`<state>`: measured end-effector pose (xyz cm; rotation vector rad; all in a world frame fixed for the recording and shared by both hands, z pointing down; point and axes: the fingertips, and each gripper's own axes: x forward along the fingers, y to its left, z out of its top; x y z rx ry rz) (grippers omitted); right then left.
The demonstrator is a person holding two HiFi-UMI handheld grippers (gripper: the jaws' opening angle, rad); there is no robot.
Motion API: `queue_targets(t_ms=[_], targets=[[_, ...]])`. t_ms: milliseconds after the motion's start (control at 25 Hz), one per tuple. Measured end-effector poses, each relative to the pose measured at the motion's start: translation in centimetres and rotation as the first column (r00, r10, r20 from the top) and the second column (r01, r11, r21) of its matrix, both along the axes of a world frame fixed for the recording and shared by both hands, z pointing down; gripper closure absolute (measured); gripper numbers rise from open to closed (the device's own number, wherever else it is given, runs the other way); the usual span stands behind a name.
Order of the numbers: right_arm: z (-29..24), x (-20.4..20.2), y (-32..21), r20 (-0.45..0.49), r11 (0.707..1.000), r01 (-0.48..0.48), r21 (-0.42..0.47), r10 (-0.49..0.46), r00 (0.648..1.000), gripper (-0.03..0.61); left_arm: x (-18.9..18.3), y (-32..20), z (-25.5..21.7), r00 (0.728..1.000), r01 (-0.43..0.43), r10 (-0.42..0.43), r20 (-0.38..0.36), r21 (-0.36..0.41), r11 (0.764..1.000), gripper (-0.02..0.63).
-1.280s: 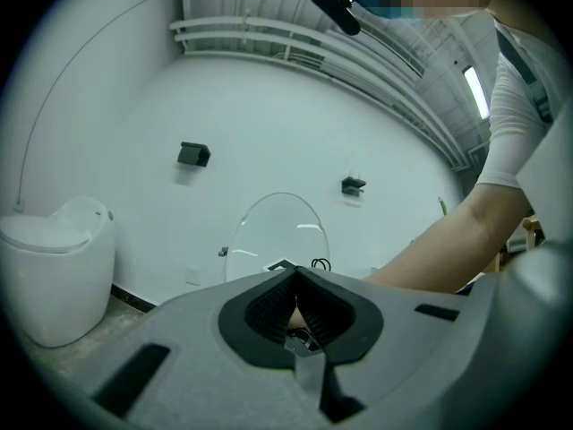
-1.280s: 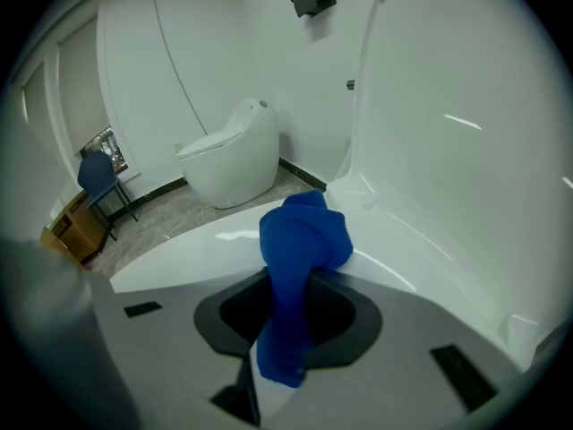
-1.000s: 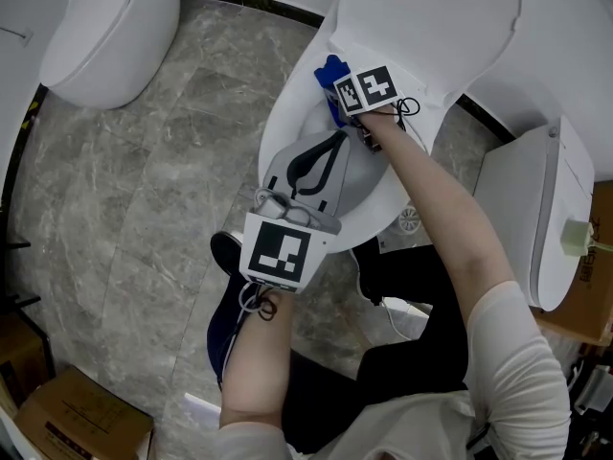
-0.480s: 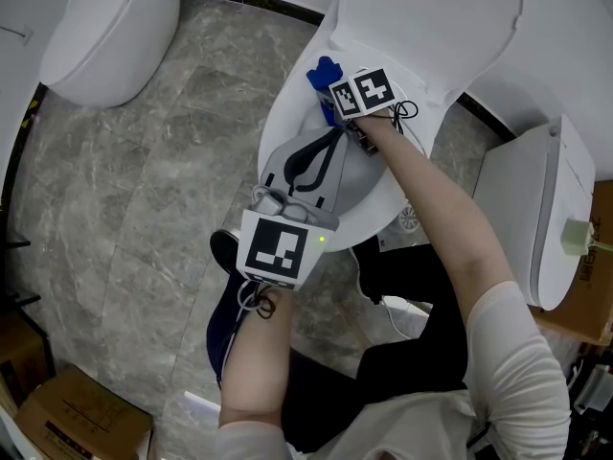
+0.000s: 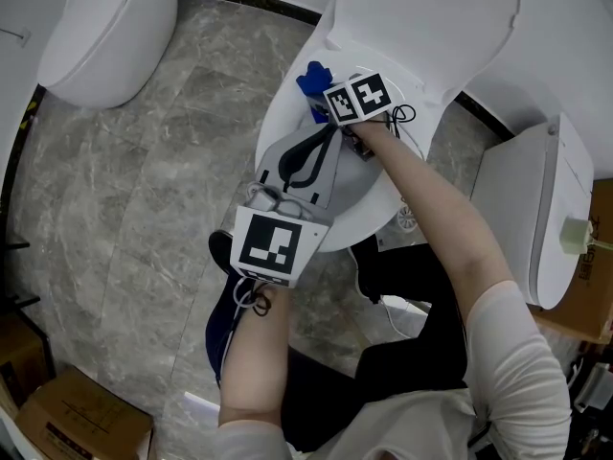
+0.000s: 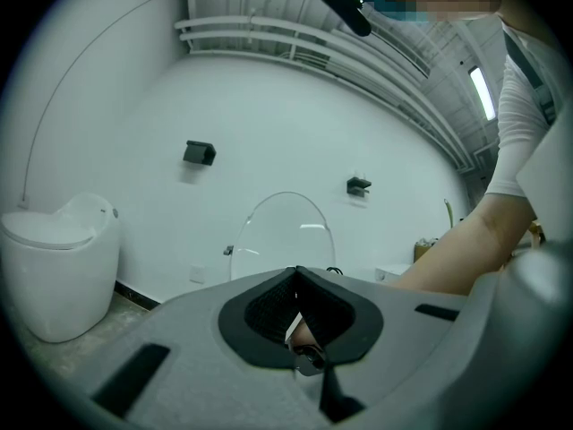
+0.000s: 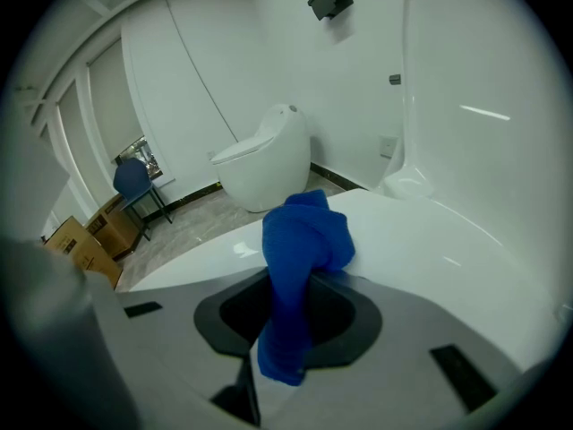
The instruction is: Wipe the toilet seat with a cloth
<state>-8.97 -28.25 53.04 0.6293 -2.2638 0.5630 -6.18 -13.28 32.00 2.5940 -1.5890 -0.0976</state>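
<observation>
Item one, right gripper [image 5: 326,105]: I have its jaws clamped on the cloth [image 5: 311,78], a bunched blue wad. Seen from the head view the marker cube covers most of the jaws. In the right gripper view the cloth's loose end hangs down towards the lens and hides the jaw tips. Item two, cloth: it lies against the seat [image 5: 276,132] at about 11 o'clock on the rim, close under the raised lid [image 5: 421,17]. How much of it actually presses on the rim I cannot tell. Item three, left gripper [image 5: 330,140]: jaws closed tip to tip with nothing clamped between them, held over the middle of the bowl, pointing to 1 o'clock. Its body hides most of the bowl and the near rim. The left gripper view shows only the lid above the jaws, plus a sliver of something pale behind the opening that I cannot identify. Item four, surroundings: a second toilet [image 5: 105,27] at 10 o'clock, a third fixture [image 5: 536,209] at 3 o'clock cut off by the frame, and boxes [image 5: 67,420] at 7 o'clock, partly out of view.
</observation>
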Motion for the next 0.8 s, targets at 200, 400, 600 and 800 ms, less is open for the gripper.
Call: queue_targets(t_ms=[200,400,600,800], targets=[[-0.1,-0.5,0.7,0.021,0.999,0.032,-0.008,-0.032,0.999,0.494,-0.5,-0.1,0.3,1.000,0.014,-0.013,0.016,-0.005,1.000,0.604],[0.0,-0.7,1.4,0.042,0.999,0.044,-0.011,-0.043,0.998,0.494,-1.0,-0.2,0.7,0.999,0.032,-0.031,0.025,-0.013,0.999,0.604],[-0.1,-0.7,1.6,0.052,0.999,0.050,0.001,-0.050,0.997,0.494,-1.8,-0.3,0.8,0.998,0.061,-0.060,0.020,-0.021,0.998,0.604],[-0.5,-0.4,1.6,0.045,0.998,0.052,0.037,-0.053,0.998,0.494,-2.2,-0.3,1.0,0.997,0.070,-0.070,0.017,-0.026,0.997,0.604]])
